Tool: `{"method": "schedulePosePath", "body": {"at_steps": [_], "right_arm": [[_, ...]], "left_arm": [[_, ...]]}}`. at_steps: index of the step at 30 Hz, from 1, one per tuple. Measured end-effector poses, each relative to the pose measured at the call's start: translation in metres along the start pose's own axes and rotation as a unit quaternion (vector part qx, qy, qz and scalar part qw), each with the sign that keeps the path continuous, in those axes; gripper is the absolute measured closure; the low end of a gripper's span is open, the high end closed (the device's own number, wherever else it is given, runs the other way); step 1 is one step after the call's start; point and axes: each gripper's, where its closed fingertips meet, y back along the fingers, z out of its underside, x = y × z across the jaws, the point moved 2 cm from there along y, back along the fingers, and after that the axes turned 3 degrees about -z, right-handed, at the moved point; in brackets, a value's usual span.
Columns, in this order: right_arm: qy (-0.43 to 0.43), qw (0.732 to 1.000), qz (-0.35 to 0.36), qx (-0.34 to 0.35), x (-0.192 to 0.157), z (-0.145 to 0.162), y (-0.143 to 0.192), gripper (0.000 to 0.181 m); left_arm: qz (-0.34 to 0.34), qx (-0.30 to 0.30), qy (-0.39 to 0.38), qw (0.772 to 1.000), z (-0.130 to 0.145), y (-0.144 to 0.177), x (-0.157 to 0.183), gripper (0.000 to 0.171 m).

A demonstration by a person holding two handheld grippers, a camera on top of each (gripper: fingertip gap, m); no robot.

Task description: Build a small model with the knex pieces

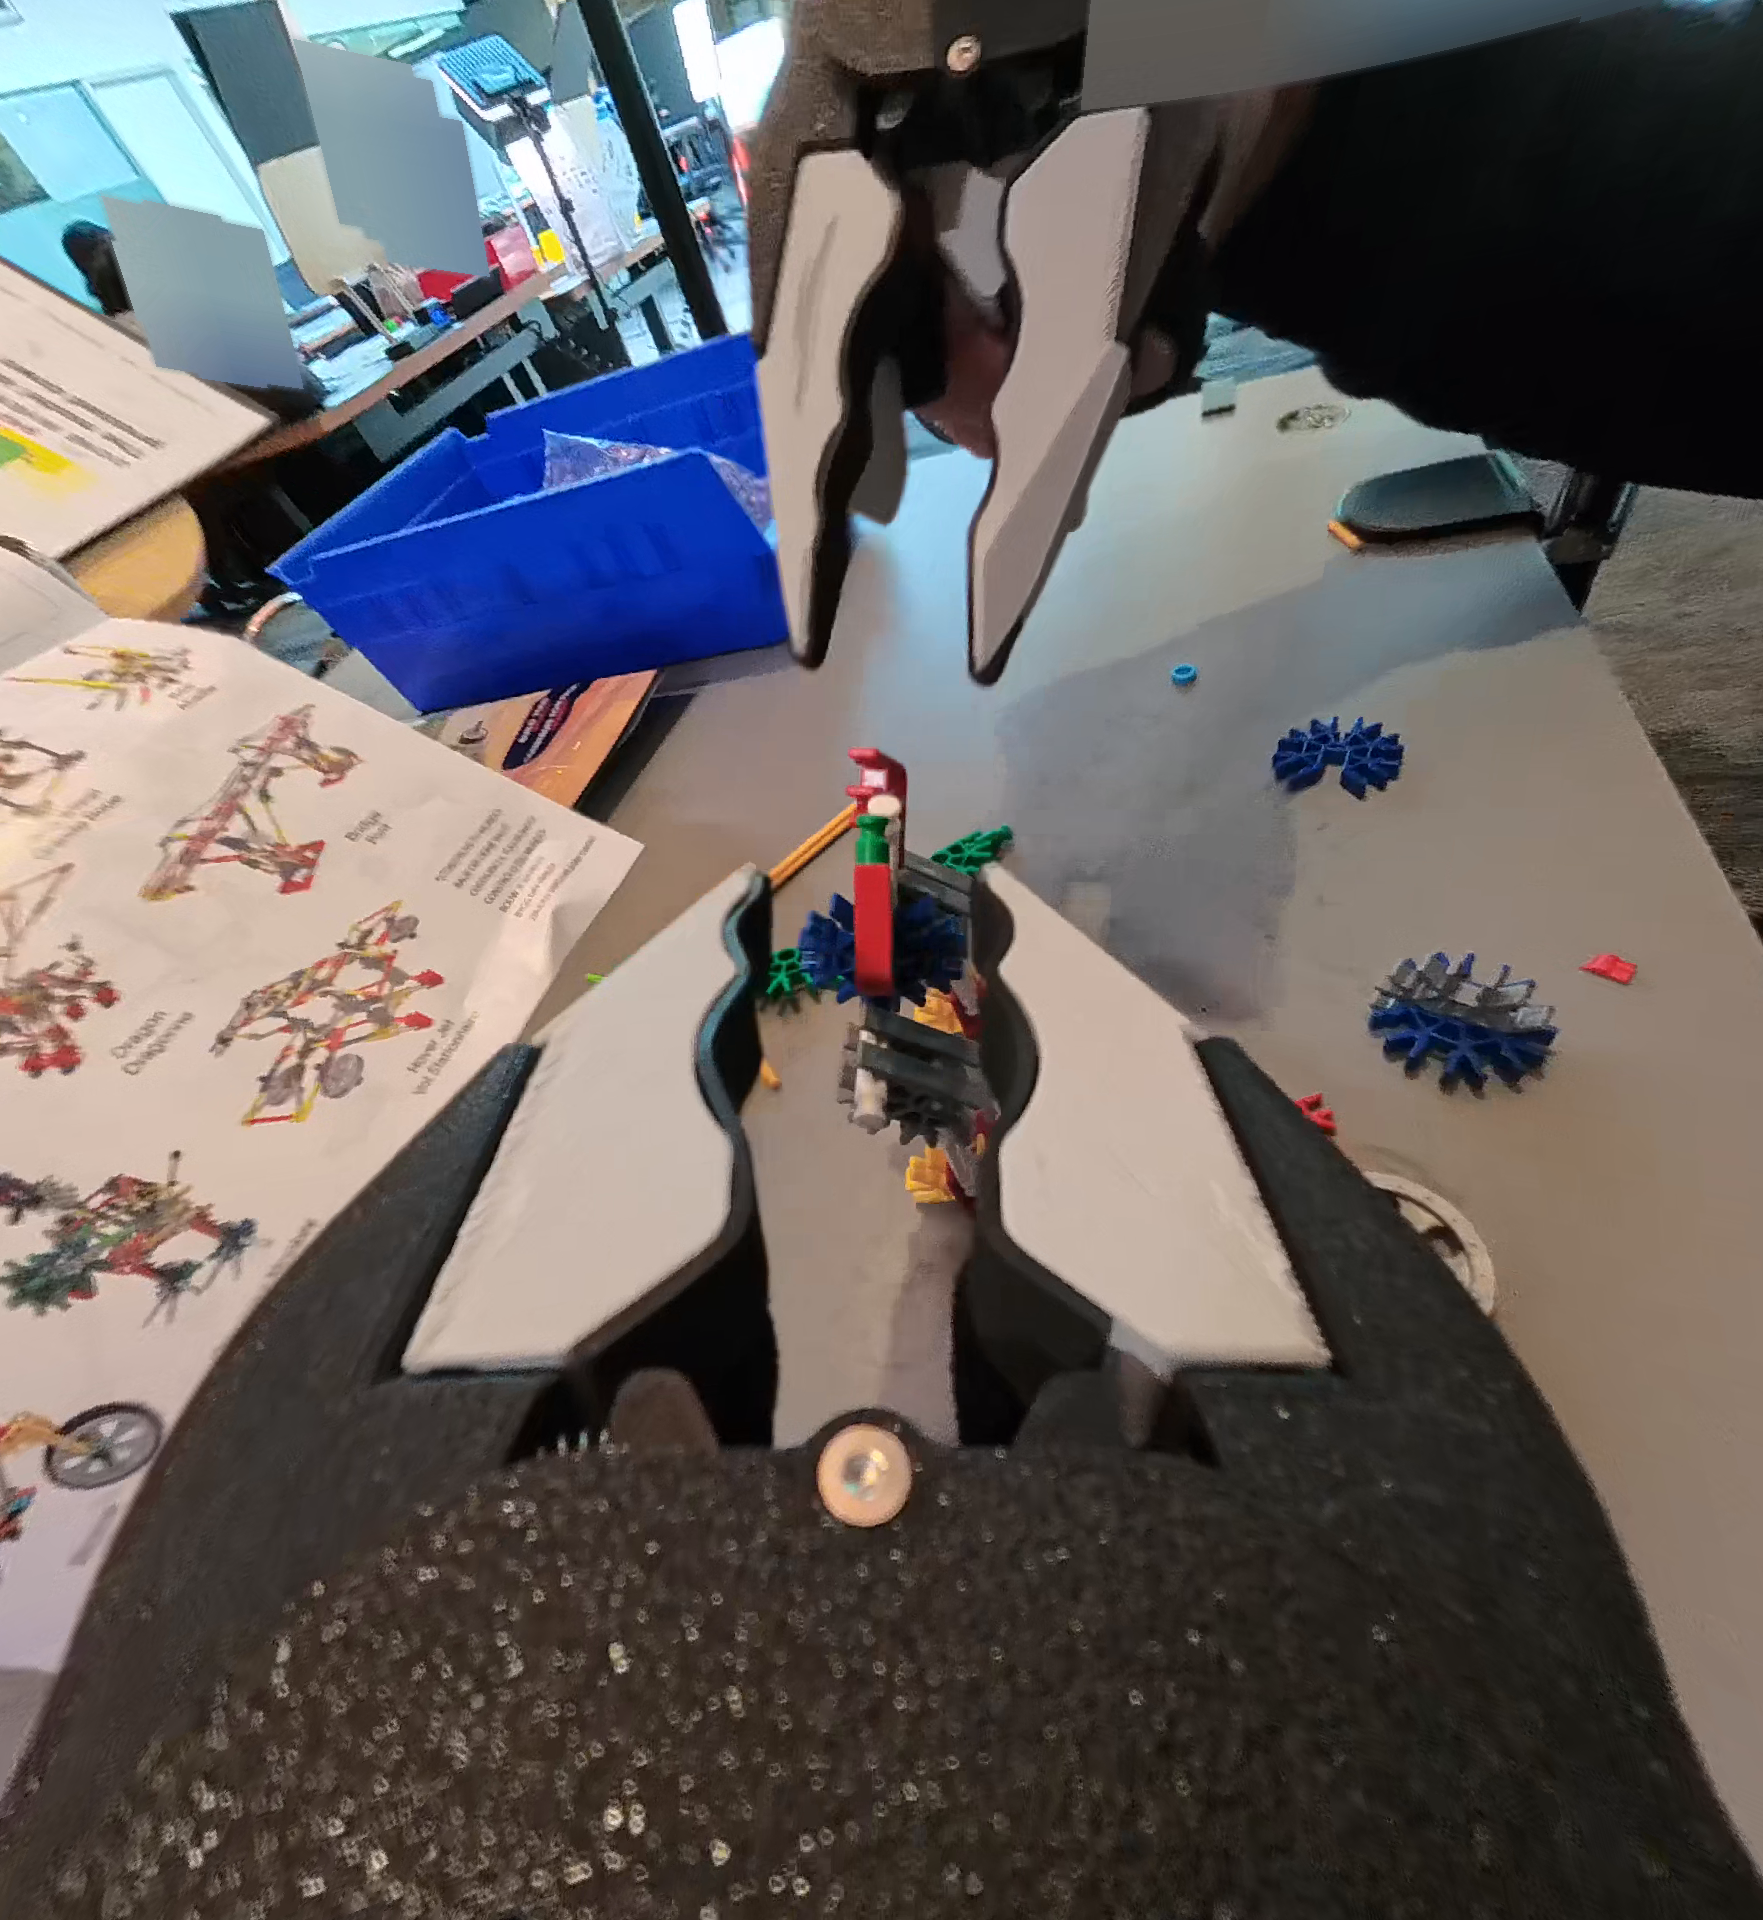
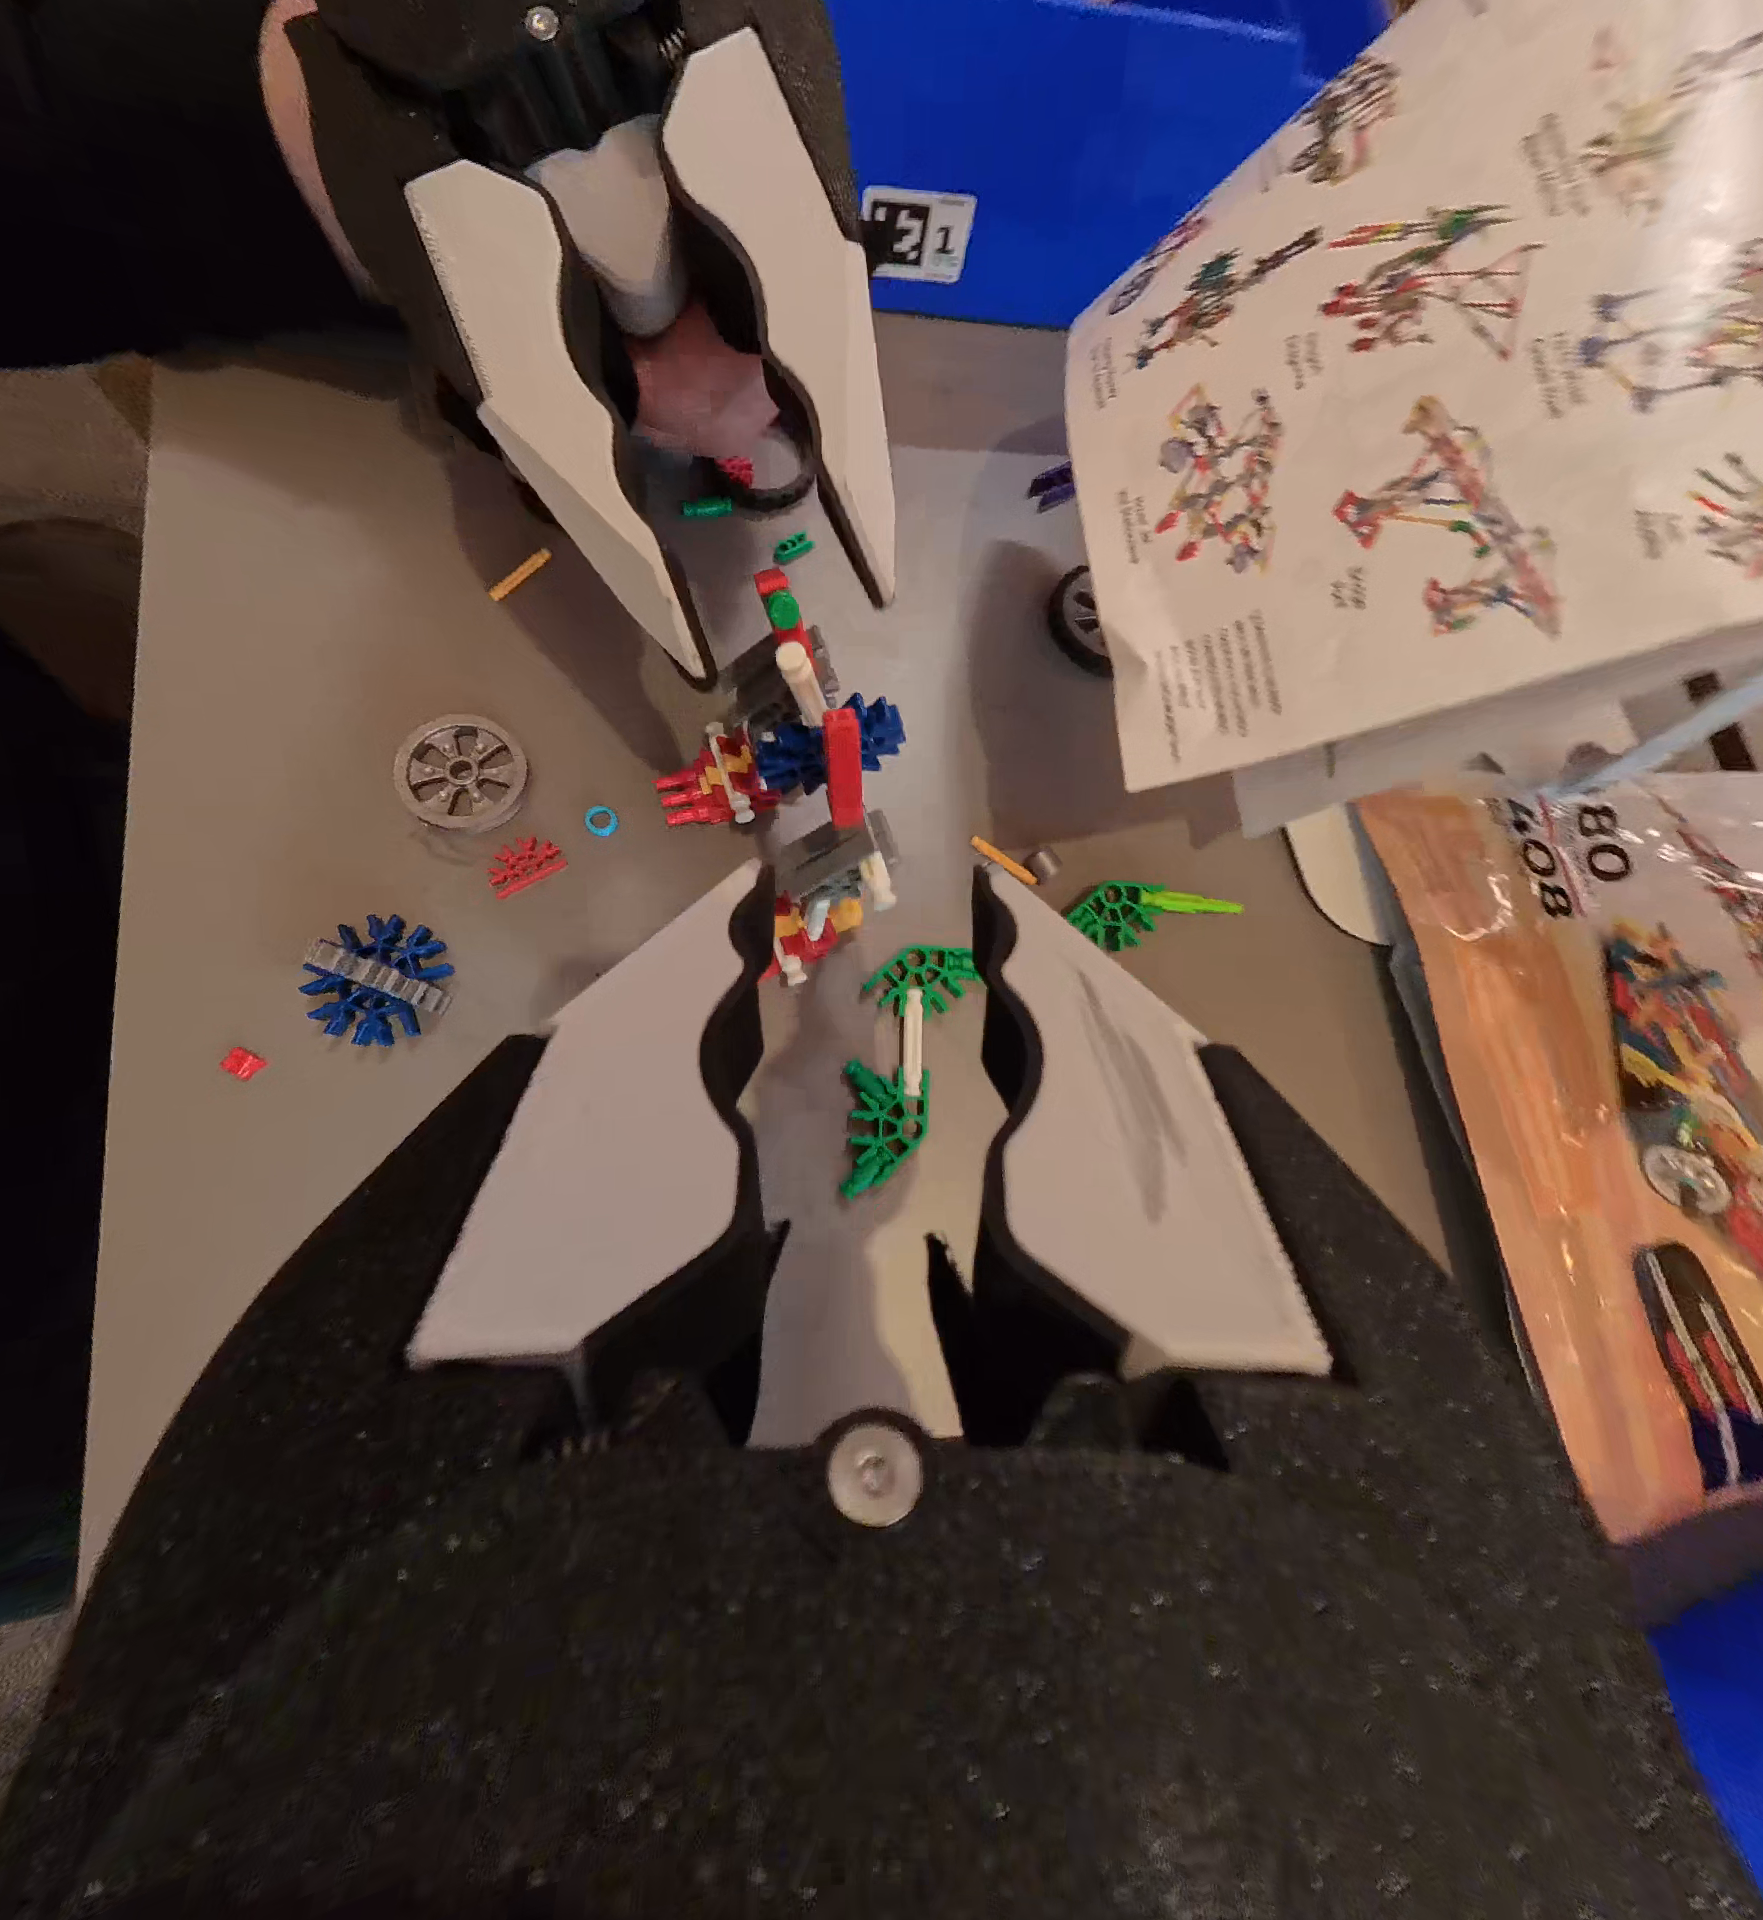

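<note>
Grippers face each other across a grey table (image 1: 1220, 852), both with jaws parted and nothing held. The left gripper (image 1: 866, 883) hangs low over a small assembly of rods and connectors (image 1: 892, 966) that rests on the table between its fingertips; one grey finger (image 1: 1085, 1091) sits just beside the assembly's dark grey and yellow parts, though contact cannot be told. In the left wrist view the right gripper (image 1: 892, 665) comes down from 12 o'clock, its tips above the assembly's red top piece and apart from it.

In the right wrist view the right gripper (image 2: 866, 883) frames the near end of the assembly (image 2: 804, 769), and the left gripper (image 2: 794, 634) enters from 11 o'clock, its tips flanking the far end. A pair of green fan connectors joined by a white rod (image 2: 903, 1049) lies between the right gripper's fingers. At 9 o'clock of the assembly lie a grey wheel hub (image 2: 461, 774), a small blue ring (image 2: 601, 821) and a red connector (image 2: 526, 865); a blue snowflake connector with grey parts (image 2: 376, 977) lies toward 8 o'clock. A printed instruction sheet (image 2: 1479, 364) overhangs at 2 o'clock, a kit box (image 2: 1635, 1091) sits at 3 o'clock, and a blue bin (image 2: 1043, 125) stands at 12 o'clock.
</note>
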Motion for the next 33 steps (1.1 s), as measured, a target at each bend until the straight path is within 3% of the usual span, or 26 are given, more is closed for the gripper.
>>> {"method": "schedulePosePath", "body": {"at_steps": [6, 12, 15, 17, 20, 24, 28, 33], "right_arm": [[-0.025, 0.998, 0.054, 0.014, -0.008, 0.021, 0.034, 0.144], [-0.031, 0.998, 0.063, -0.007, -0.023, 0.047, 0.034, 0.144], [-0.037, 0.997, 0.061, 0.012, -0.026, 0.050, 0.029, 0.144], [-0.040, 0.997, 0.056, 0.023, -0.028, 0.051, 0.023, 0.145], [-0.041, 0.997, 0.044, 0.039, -0.034, 0.048, 0.012, 0.145], [-0.020, 0.999, 0.025, 0.037, -0.047, 0.039, -0.006, 0.145], [-0.004, 0.999, 0.016, 0.042, -0.056, 0.029, -0.018, 0.145], [0.004, 0.999, 0.003, 0.053, -0.064, 0.025, -0.023, 0.146]], "left_arm": [[-0.034, 0.034, 0.000, 0.999, -0.028, 0.022, -0.003, 0.125], [-0.137, -0.012, -0.073, 0.988, -0.062, 0.083, -0.006, 0.130], [-0.180, -0.059, -0.097, 0.977, -0.064, 0.122, -0.012, 0.135], [-0.207, -0.107, -0.105, 0.967, -0.053, 0.146, -0.019, 0.137], [-0.182, -0.149, -0.078, 0.969, -0.037, 0.163, -0.008, 0.141], [-0.150, -0.219, -0.007, 0.964, 0.001, 0.133, 0.017, 0.145], [-0.181, -0.306, 0.064, 0.932, 0.060, 0.103, 0.021, 0.152], [-0.199, -0.339, 0.143, 0.908, 0.101, 0.091, 0.016, 0.152]]}}
